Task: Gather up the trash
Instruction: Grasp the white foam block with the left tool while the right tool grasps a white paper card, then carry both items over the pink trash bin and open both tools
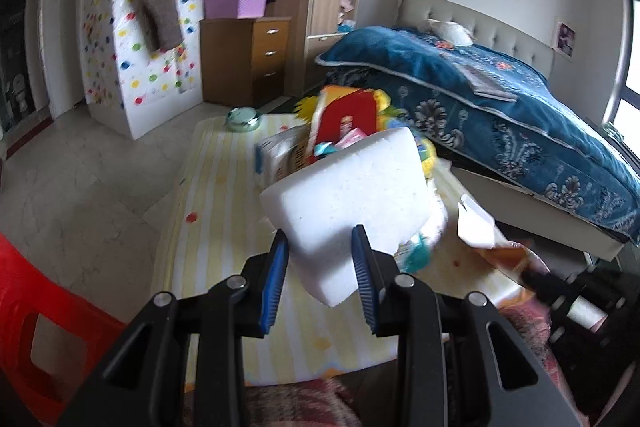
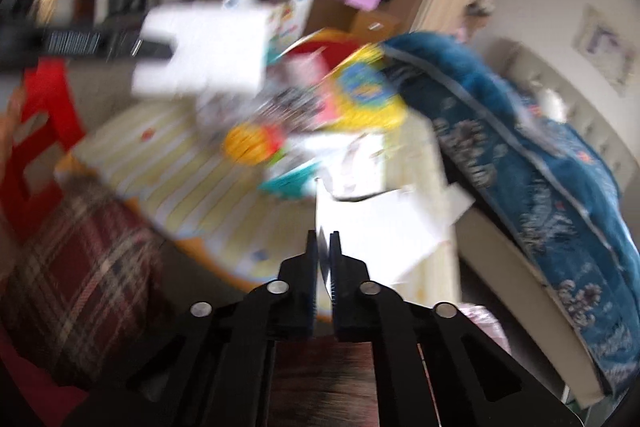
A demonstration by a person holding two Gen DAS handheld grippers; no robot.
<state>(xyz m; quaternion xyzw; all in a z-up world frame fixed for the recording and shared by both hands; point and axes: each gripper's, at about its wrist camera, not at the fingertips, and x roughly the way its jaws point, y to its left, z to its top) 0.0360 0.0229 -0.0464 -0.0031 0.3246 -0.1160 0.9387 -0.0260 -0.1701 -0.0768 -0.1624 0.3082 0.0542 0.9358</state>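
My left gripper [image 1: 320, 259] is shut on a white foam block [image 1: 348, 195] and holds it above a yellow striped table [image 1: 216, 195]. The same block [image 2: 204, 47] shows in the blurred right wrist view at upper left, held by the left gripper. My right gripper [image 2: 324, 251] is shut on a white sheet of paper [image 2: 380, 223], held over the table's near right side. A heap of colourful wrappers and boxes [image 1: 344, 123] lies on the table behind the block; it also shows in the right wrist view [image 2: 320, 107].
A bed with a blue quilt [image 1: 500, 99] stands to the right. A red plastic stool [image 1: 36, 327] is at lower left. A wooden drawer chest [image 1: 244, 59] with a purple basket [image 1: 236, 1] stands at the back. A green bowl [image 1: 242, 119] sits at the table's far end.
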